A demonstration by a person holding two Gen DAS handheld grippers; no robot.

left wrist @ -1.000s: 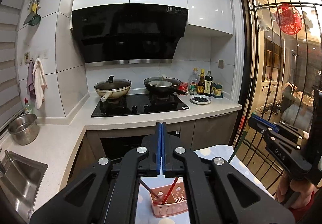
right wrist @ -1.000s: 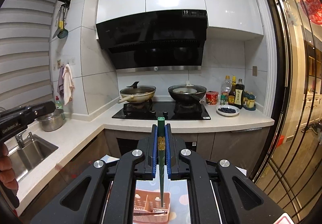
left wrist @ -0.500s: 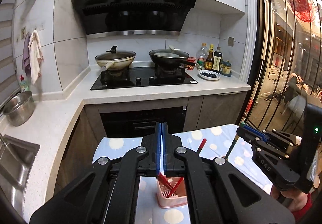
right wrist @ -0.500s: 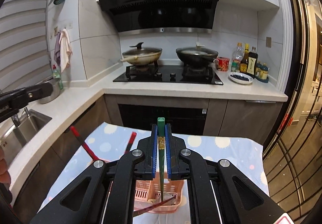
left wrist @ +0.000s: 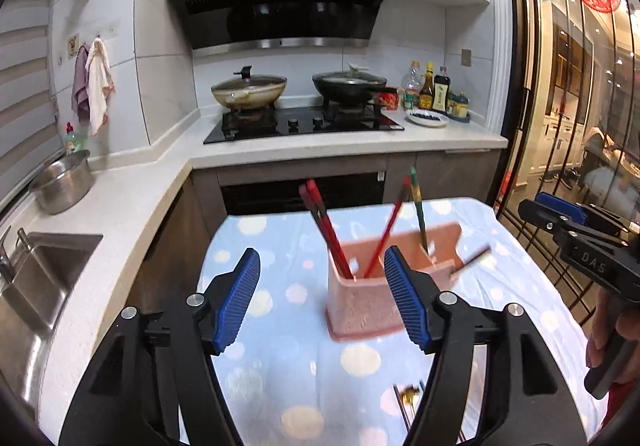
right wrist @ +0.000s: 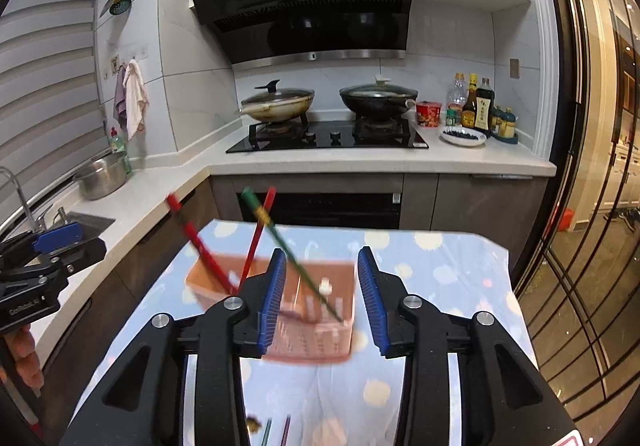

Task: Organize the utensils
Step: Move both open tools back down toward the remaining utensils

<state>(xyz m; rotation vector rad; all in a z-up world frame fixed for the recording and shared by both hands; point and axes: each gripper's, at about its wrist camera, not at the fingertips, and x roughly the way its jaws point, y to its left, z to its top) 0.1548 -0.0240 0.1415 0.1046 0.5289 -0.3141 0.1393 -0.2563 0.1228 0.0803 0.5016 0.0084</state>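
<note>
Standing on a pale blue tablecloth with light dots point(left wrist: 280, 330), one pink plastic utensil caddy point(left wrist: 360, 306) holds the chopsticks: in the left wrist view three red chopsticks point(left wrist: 328, 234) lean out of its near compartment, two close together slanting left and one slanting right, while one green chopstick with a yellow band point(left wrist: 418, 205) stands in a farther compartment. A dark stick pokes out past the caddy's right side, too blurred to name. The left gripper point(left wrist: 322, 296) has its blue-padded jaws opening, standing wide with nothing between them, the caddy showing just behind the right pad. The right gripper point(right wrist: 322, 296) is also opening, its jaws narrower; the green chopstick crosses the gap between the pads and I cannot tell whether it touches either. More utensil ends point(right wrist: 276, 430) lie on the cloth at the bottom edge, blurred. Behind the table, two lidded woks point(right wrist: 278, 103) sit on a black gas hob point(right wrist: 328, 135), and one steel pot point(right wrist: 102, 175) rests beside the sink point(left wrist: 44, 274)
</note>
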